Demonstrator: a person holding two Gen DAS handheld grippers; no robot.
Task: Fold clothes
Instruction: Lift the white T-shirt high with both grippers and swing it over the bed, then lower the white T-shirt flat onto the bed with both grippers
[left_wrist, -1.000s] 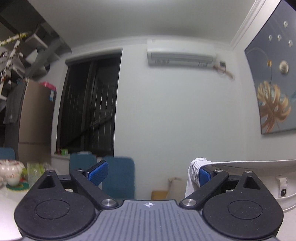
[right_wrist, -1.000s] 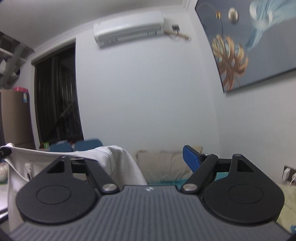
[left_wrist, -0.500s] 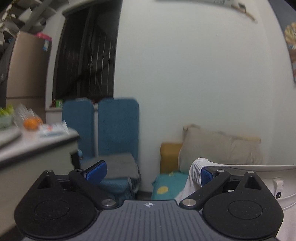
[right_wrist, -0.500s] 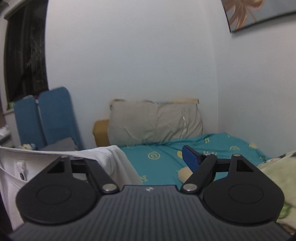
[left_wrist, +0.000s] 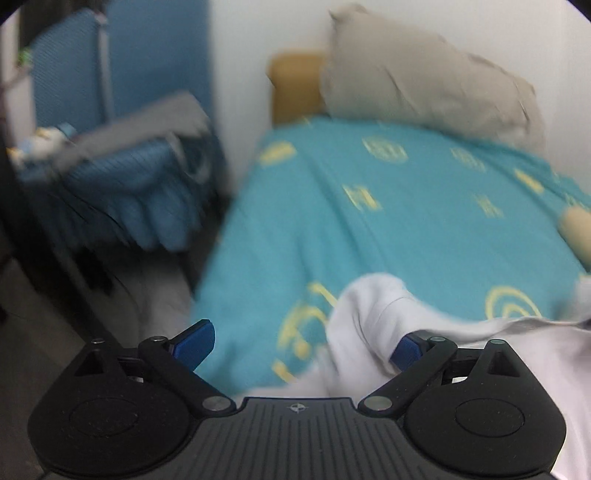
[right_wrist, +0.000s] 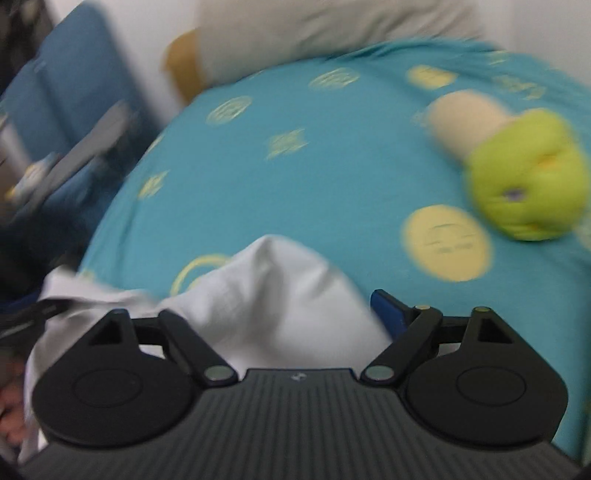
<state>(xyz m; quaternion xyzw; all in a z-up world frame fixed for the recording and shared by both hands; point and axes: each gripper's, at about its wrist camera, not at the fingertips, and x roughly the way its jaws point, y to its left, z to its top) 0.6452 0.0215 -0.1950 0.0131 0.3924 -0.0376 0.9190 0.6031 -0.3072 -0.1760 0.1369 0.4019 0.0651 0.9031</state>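
Note:
A white garment (left_wrist: 369, 314) hangs across both grippers over the teal bed sheet (left_wrist: 406, 221). In the left wrist view it drapes over the right finger (left_wrist: 406, 349) of my left gripper (left_wrist: 301, 343), whose jaws stand wide apart; the left pad (left_wrist: 195, 343) is bare. In the right wrist view the white garment (right_wrist: 273, 288) bunches between the jaws of my right gripper (right_wrist: 273, 310) and hides its left finger. The right pad (right_wrist: 388, 310) sits beside the cloth without pressing it. These jaws are opening. Both views are blurred.
A grey-beige pillow (left_wrist: 424, 85) and a mustard cushion (left_wrist: 295, 85) lie at the head of the bed. A green plush toy (right_wrist: 528, 177) and a beige roll (right_wrist: 461, 118) rest on the sheet at the right. A blue chair (left_wrist: 129, 173) stands left of the bed.
Both grippers have swung down from facing the wall to pointing at the bed, carrying the white garment with them. The cloth now spreads further between the right gripper's jaws.

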